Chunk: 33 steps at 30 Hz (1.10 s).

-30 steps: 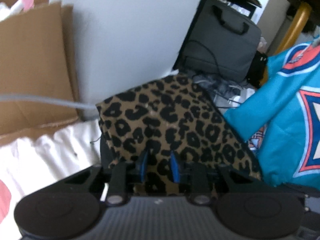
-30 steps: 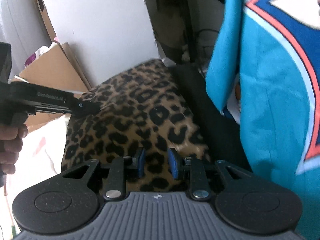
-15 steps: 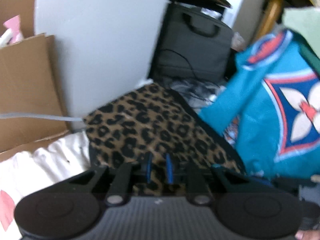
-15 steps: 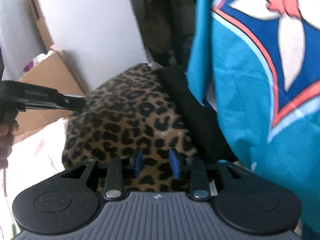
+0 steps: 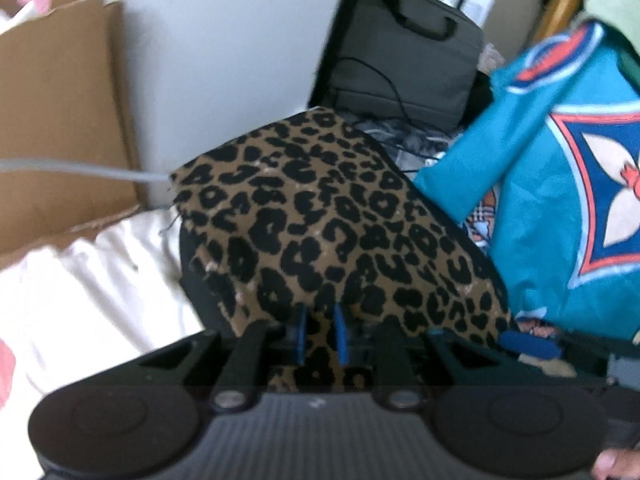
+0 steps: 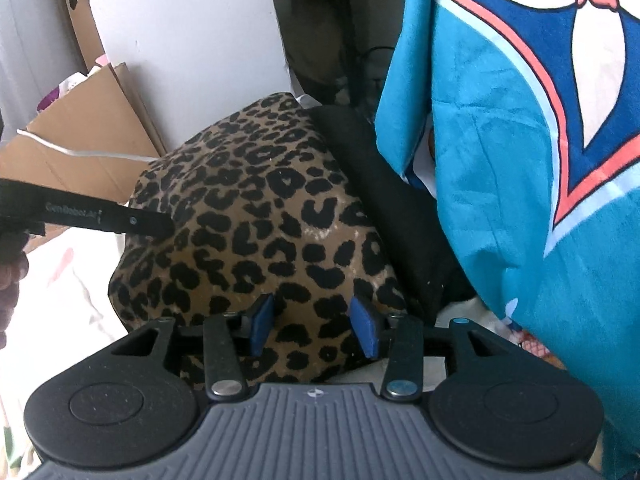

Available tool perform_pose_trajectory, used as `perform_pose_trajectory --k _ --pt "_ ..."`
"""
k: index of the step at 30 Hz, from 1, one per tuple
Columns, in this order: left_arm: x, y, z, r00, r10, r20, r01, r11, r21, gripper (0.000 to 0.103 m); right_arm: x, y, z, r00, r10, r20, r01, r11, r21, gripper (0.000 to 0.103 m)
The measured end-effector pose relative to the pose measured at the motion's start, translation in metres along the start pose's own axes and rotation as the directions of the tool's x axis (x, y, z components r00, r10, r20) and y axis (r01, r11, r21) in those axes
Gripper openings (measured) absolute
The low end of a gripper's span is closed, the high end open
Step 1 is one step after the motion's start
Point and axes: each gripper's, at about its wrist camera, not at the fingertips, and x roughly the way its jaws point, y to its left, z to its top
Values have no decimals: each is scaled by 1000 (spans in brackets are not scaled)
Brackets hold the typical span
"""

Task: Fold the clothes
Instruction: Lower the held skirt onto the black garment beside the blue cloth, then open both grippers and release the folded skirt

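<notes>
leopard-print cloth (image 6: 256,216) | between right gripper (image 6: 312,330) pads; left gripper (image 5: 320,334) pinching edge

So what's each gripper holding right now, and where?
Left gripper has just been closing and pinches the leopard-print cloth at its near edge. Right gripper holds nothing: its jaws have just been opening, cloth loose between them.

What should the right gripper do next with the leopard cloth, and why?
Probably draw the right gripper back off the leopard cloth. Its jaws have just been opening and its pads stand apart over the folded cloth, not pinching it, while the left gripper, jaws narrow, looks clamped on the cloth's near edge.
</notes>
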Motion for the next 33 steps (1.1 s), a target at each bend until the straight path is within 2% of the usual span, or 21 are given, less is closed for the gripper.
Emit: perform_pose_trajectory --k 6,9,11,13,14,15,17,20,22,24,29,33 --pt "-12 -2 -16 1000 25 -18 -25 1000 -13 15 -2 -4 -7 999 -29 -24 29 999 23 57" --pt "-32 2 -22 1000 16 -19 -18 995 -98 14 -6 -13 -11 999 -29 -39 31 997 73 58" --pt "-50 -1 -27 1000 4 -13 -6 993 -119 15 -16 -15 -14 999 -20 -29 24 993 112 61" --pt "-65 -6 -29 1000 6 -10 -7 992 -124 25 -27 -12 -17 1000 -6 -8 7 993 114 66" --pt "-71 -8 -30 1000 10 -11 -12 992 -128 37 -31 -10 -17 1000 -1 -1 1 993 116 67" --pt "-79 -10 -30 1000 14 -8 -15 990 -138 45 -33 -9 -16 1000 4 3 -5 992 122 71" --pt "-93 -13 -31 1000 21 -3 -21 988 -155 52 -39 -5 -15 1000 16 5 -17 991 132 77" --pt "-105 -18 -30 998 62 -19 -64 985 -158 67 -46 4 -11 999 32 -3 -32 994 108 79" --pt "-114 -21 -29 995 91 -31 -95 982 -165 71 -52 9 -5 999 38 -4 -38 994 102 89" --pt "-123 -24 -27 992 119 -40 -124 976 -177 76 -60 12 4 999 45 0 -44 993 113 93" --pt "-141 -36 -20 990 132 -41 -137 974 -180 81 -79 16 17 999 37 -14 -35 987 156 95" --pt "-154 -46 -17 989 141 -45 -146 979 -140 95 -90 19 22 999 19 -39 -12 987 161 100"
